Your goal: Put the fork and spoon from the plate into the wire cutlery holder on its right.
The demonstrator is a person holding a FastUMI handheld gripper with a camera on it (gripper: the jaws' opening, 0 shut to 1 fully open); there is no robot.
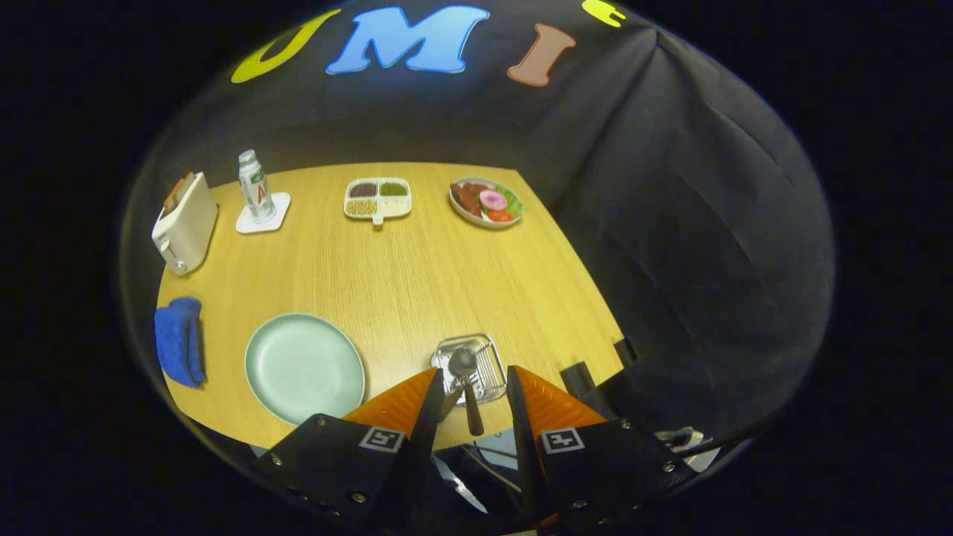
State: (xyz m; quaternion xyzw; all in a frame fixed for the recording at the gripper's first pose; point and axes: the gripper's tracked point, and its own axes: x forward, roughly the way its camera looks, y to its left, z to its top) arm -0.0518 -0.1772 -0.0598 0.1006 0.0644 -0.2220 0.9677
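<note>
The wooden tabletop (pixel 417 275) spreads across the middle of the frame, its far edge toward the top. The tongs (pixel 470 387) stand at the bottom centre with their two fingers spread fairly wide, gripping nothing. Left of the fingers, at lower left, lies the pale green plate (pixel 304 366), bare of cutlery. At the upper left edge sits a cream toaster (pixel 185 223) with slices of toast poking out of its slots. Just ahead of the fingers and in the gap between them, at bottom centre, stands the wire cutlery holder (pixel 470 361), right of the plate. At the left edge, below the toaster, lies a folded blue cloth (pixel 179 339). At upper right of the tabletop is a plate of food (pixel 485 201) with sliced meat, tomato and lettuce. At top centre sits a divided white dish (pixel 377 198) holding beans or grains. A small bottle (pixel 255 187) stands upright on a white coaster (pixel 263 214) beside the toaster. The spoon (pixel 466 383) rests in the holder, bowl up, its dark handle reaching back between the fingers. A second dark handle beside it may be the fork (pixel 450 403); I cannot tell.
</note>
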